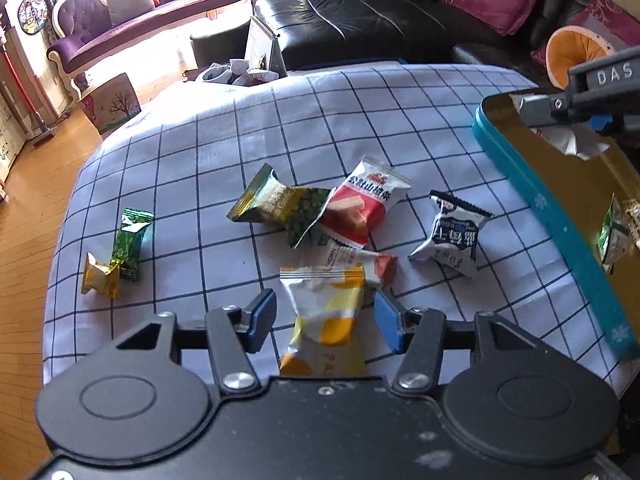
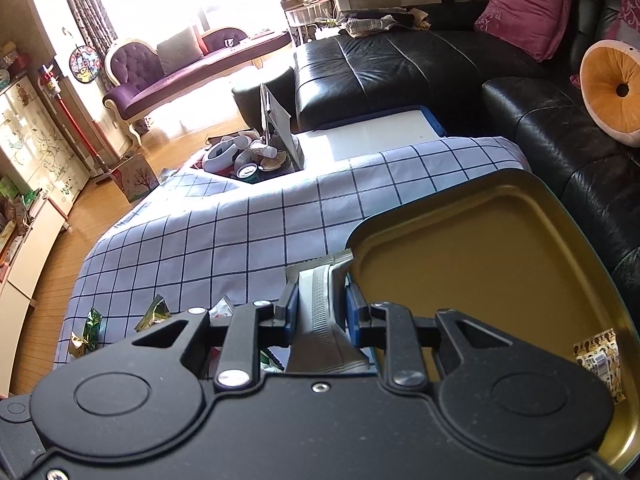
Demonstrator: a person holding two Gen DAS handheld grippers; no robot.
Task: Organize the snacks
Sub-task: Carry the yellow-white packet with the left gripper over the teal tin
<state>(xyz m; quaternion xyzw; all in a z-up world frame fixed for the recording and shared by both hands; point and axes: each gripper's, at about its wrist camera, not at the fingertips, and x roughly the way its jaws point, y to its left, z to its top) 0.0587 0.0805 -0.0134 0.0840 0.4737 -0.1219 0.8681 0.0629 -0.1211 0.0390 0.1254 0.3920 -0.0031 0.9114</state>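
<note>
Several snack packets lie on the checked cloth (image 1: pixel 200 152). My left gripper (image 1: pixel 326 322) is open, its jaws either side of a yellow and white packet (image 1: pixel 326 312) without touching it. Beyond lie a red packet (image 1: pixel 360 204), a green-gold packet (image 1: pixel 276 202), a dark blue and white packet (image 1: pixel 452 236), a green candy (image 1: pixel 132 240) and a gold candy (image 1: pixel 100 276). My right gripper (image 2: pixel 320 312) is shut on a grey-white packet (image 2: pixel 320 304) at the rim of the teal tin (image 2: pixel 480 264) with a gold inside. It also shows in the left wrist view (image 1: pixel 560 120).
The tin (image 1: pixel 560 232) stands at the table's right and holds a green packet (image 1: pixel 614 236) and a patterned packet (image 2: pixel 600 356). A black sofa (image 2: pixel 400 68) runs behind the table. A box of clutter (image 2: pixel 248 156) sits past the far edge.
</note>
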